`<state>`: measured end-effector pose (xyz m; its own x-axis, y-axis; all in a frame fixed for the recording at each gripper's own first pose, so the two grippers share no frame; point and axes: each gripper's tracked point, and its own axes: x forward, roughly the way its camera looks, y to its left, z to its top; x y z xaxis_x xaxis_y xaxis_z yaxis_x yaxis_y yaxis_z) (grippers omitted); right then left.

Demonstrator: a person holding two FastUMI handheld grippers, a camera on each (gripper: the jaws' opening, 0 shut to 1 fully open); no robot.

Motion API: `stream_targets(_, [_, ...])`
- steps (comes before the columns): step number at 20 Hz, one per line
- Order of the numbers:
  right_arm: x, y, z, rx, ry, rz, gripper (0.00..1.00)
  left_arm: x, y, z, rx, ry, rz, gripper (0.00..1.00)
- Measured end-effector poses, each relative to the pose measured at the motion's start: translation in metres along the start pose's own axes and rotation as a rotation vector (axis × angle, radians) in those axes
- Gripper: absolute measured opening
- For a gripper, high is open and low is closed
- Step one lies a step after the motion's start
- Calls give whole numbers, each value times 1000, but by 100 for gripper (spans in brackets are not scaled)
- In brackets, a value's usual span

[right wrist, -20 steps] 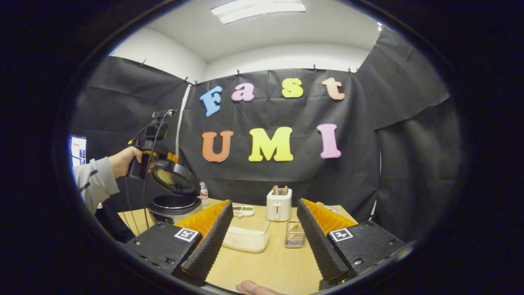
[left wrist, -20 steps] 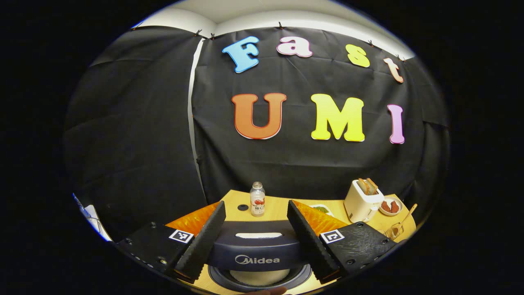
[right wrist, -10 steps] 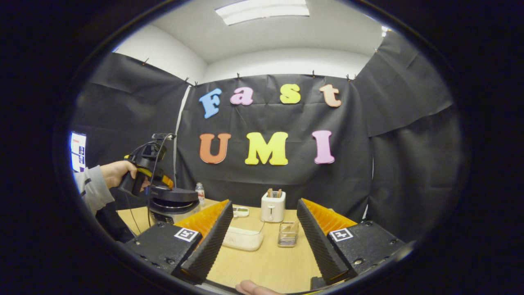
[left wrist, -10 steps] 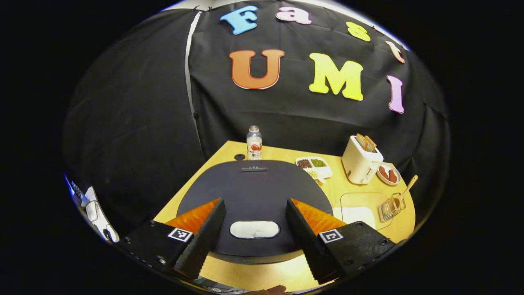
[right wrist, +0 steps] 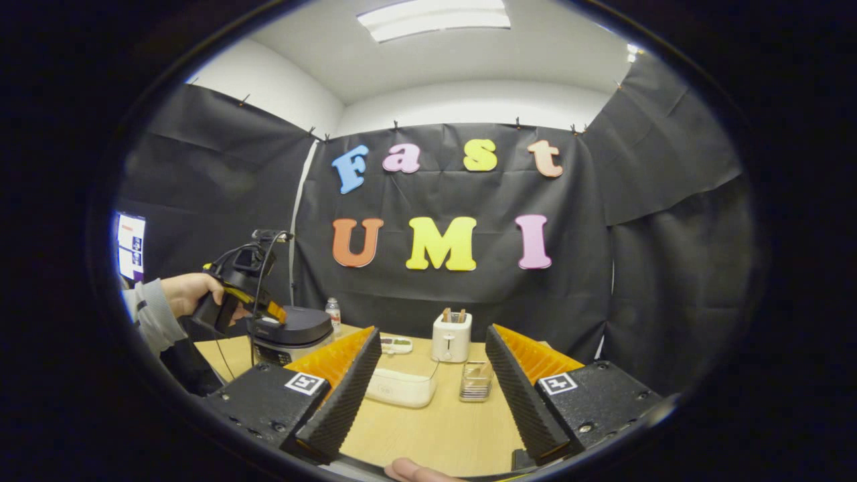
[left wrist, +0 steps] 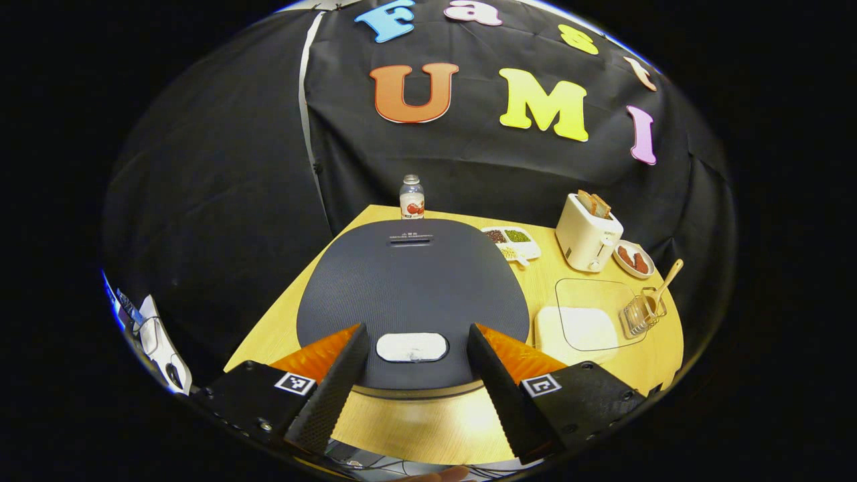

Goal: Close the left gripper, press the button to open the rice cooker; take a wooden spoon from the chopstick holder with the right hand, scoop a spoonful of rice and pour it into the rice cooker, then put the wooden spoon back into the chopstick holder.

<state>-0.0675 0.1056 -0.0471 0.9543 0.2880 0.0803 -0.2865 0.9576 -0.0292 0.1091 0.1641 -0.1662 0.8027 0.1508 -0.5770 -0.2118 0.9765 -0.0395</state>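
We judge the first step to be in hand: the dark, round-lidded rice cooker [left wrist: 412, 294] sits in the lower middle of the left gripper view with its lid down, and its pale oval button [left wrist: 412, 347] lies at the lid's near edge. The left gripper [left wrist: 412, 375] hangs above that edge, its two fingers spread wide to either side of the button and holding nothing. The next move, as we read the task, calls for these fingers to come together first, then to bear down squarely on the button so the lid springs up.

The right gripper [right wrist: 432, 395] waits over the pale wooden table [right wrist: 442, 435], its fingers likewise wide apart and empty, pointing level toward the back wall. Between them, in the lower middle of the right gripper view, stand the clear lidded box of white rice [right wrist: 402, 388] and the wire chopstick holder [right wrist: 477, 383]. The light wooden spoon [left wrist: 664, 284] leans out of the holder at the right edge of the left gripper view, handle up; we cannot tell how deep its bowl sits.

At the left of the right gripper view, a hand [right wrist: 184, 294] in a grey sleeve holds the left gripper tilted forward and down over the cooker. Whether its fingers touch the lid is hard to make out.
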Motion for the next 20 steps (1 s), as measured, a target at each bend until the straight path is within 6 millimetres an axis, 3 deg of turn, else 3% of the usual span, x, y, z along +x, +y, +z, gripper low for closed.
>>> stream_targets(5, [6,-1,-9,19,25,5,100,-6,0,-2,6,-84,-1,97])
stream_targets(20, [32,9,-46,5,115,-16,100,-3,1,-2,28,-567,-7,98])
